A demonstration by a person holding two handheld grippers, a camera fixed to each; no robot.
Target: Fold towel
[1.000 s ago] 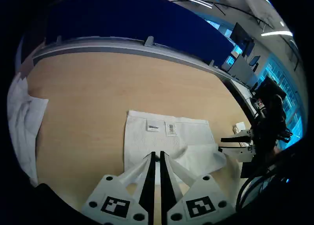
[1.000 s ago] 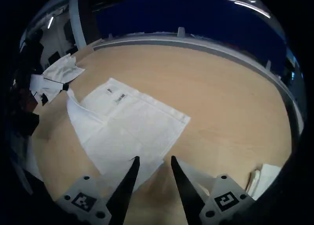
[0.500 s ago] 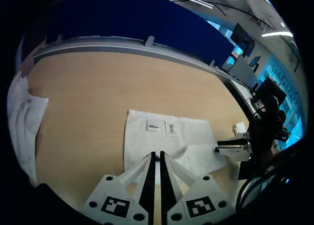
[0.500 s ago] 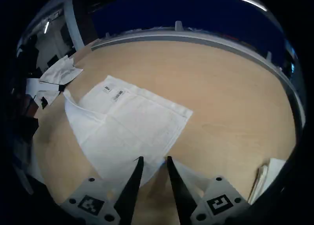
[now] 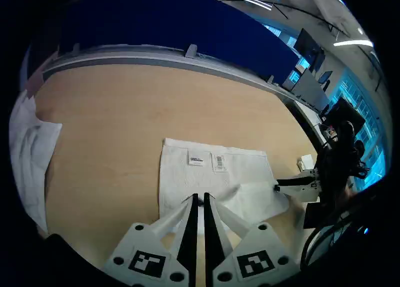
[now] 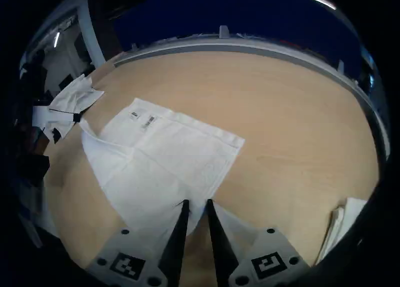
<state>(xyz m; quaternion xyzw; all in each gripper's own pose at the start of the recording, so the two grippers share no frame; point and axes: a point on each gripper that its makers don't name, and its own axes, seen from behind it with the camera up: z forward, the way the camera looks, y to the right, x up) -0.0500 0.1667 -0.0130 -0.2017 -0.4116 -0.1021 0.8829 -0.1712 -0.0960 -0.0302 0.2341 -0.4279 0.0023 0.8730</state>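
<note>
A white towel (image 5: 200, 176) lies spread on the pale wooden table (image 5: 115, 117), with its two small sewn labels (image 5: 205, 160) near its far hem. Along the back of the table runs a dark blue partition wall (image 5: 175, 27).

The left gripper (image 5: 199, 201) sits at the towel's near edge. Its fingers are drawn almost together, and a bit of the white cloth is pinched between the tips. Just beyond it, the near part of the towel is raised in a soft fold running off to the right. At the towel's near right corner is the right gripper (image 5: 278, 188), held by a person in dark clothing (image 5: 342, 162). Its tips meet on that corner.

In the right gripper view, the towel (image 6: 170, 152) fans away from that gripper (image 6: 196, 207). Its fingers stand narrow with the corner of the cloth caught between them. The far left corner is drawn up off the table towards the left gripper (image 6: 75, 118).

A heap of crumpled white cloths (image 5: 27, 152) lies at the table's left end, well apart from the towel. A small stack of folded white cloth (image 6: 345, 222) rests near the right gripper's side of the table.
</note>
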